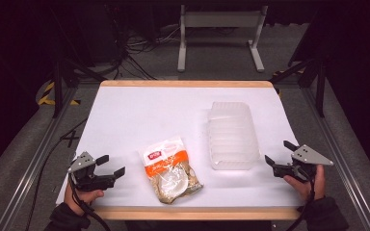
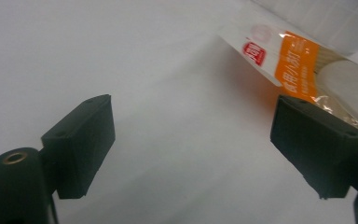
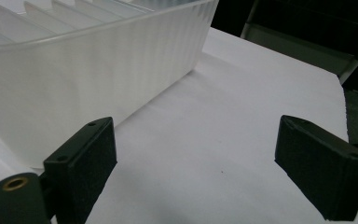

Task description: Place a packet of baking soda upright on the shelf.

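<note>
A clear snack bag [image 1: 170, 169] with an orange label lies on the white table [image 1: 139, 115] near its front edge. To its right stands a ribbed translucent plastic bin [image 1: 232, 134]. My left gripper [image 1: 111, 165] hovers open at the front left, a short way left of the bag. In the left gripper view the bag [image 2: 303, 60] sits beyond the right jaw, with nothing between the jaws. My right gripper [image 1: 279, 153] is open at the front right, just right of the bin. The bin's wall [image 3: 88, 79] rises past the left jaw in the right gripper view.
The table's wooden front edge [image 1: 192, 213] runs just ahead of both hands. A metal frame rail [image 1: 29, 163] lines each side. Cables and a white stand [image 1: 219, 36] sit on the floor beyond the far edge. Bare tabletop stretches across the back left.
</note>
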Demonstrator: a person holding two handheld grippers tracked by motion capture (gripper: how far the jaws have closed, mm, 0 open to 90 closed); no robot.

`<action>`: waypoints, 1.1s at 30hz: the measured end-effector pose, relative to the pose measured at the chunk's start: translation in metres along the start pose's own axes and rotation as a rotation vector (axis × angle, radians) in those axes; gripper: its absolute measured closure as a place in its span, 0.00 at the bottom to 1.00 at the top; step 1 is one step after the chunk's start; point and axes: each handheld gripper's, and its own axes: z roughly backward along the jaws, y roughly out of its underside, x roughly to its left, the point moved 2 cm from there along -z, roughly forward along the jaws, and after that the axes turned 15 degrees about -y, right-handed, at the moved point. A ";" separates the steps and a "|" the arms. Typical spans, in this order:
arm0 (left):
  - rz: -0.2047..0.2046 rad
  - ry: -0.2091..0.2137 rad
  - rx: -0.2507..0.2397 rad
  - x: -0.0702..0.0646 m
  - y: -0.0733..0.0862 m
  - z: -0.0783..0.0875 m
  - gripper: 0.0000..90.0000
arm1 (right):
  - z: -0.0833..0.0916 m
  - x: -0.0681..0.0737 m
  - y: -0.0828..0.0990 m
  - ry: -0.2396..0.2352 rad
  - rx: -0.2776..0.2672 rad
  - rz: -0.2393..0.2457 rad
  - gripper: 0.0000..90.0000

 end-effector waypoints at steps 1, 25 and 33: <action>-0.012 0.018 0.001 -0.002 -0.001 -0.001 0.19 | 0.000 0.000 0.000 -0.001 -0.002 -0.001 0.14; -0.038 0.152 0.098 -0.048 -0.013 -0.040 0.19 | -0.002 0.004 -0.001 -0.008 0.008 0.020 0.13; -0.036 0.208 0.160 -0.061 -0.021 -0.059 0.20 | -0.004 0.005 -0.001 -0.014 0.018 0.023 0.13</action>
